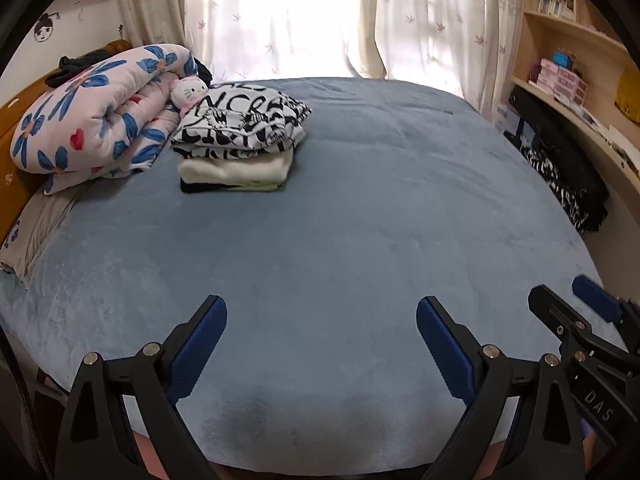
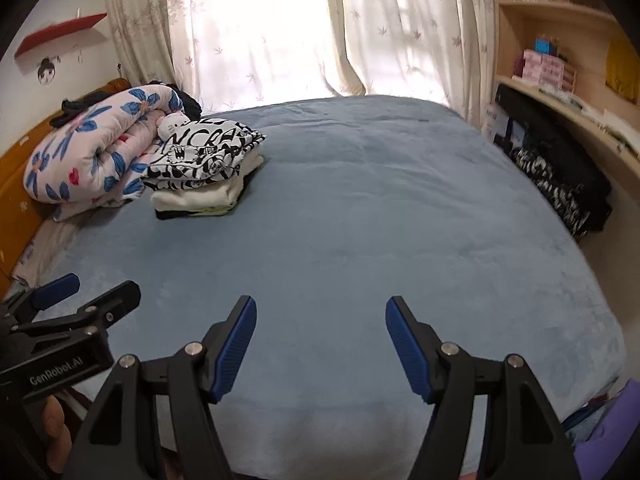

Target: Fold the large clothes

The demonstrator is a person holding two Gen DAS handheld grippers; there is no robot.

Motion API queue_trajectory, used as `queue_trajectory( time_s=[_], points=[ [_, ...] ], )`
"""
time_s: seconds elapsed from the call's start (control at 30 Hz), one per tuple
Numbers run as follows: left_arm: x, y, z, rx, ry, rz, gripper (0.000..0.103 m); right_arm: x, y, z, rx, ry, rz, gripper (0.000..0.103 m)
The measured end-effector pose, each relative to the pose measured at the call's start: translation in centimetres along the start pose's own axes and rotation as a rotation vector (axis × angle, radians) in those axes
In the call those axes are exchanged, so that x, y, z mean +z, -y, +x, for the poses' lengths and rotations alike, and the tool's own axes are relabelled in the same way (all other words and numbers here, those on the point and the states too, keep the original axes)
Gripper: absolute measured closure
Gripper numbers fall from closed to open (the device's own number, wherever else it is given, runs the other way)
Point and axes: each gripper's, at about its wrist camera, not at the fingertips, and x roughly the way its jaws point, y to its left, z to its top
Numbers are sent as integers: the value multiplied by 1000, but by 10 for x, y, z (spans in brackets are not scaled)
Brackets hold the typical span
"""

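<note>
The folded clothes (image 1: 240, 136) sit in a stack near the bed's far left corner, against the rolled floral quilt (image 1: 96, 116) at the headboard end: a black-and-white lettered garment (image 2: 204, 152) on top, a cream one under it, darker pieces at the bottom. A small plush cat (image 1: 187, 91) rests where quilt and stack meet. No unfolded garment lies on the blue bed cover (image 1: 360, 200) — the one likely candidate is the dark patterned cloth (image 2: 560, 188) hanging off the bed's right edge, beside the shelving, though whether it is clothing is hard to tell.

The left gripper (image 1: 322, 344) hovers over the near edge with its jaws spread wide and nothing between them; the right gripper (image 2: 320, 344) is the same, wide apart and empty, just beside it.

The step in hand looks like fetching the next piece. Done well, that means pinching it at two shoulder or hem corners — one per gripper — and spreading it flat mid-bed, well apart from the stack, before any fold.
</note>
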Motion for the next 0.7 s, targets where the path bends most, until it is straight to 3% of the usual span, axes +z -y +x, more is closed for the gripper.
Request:
queue_trajectory(
  time_s=[0.7],
  points=[
    [-14, 0, 20, -3, -61, -18, 8, -16, -10, 9, -43, -9, -34, 35]
  ],
)
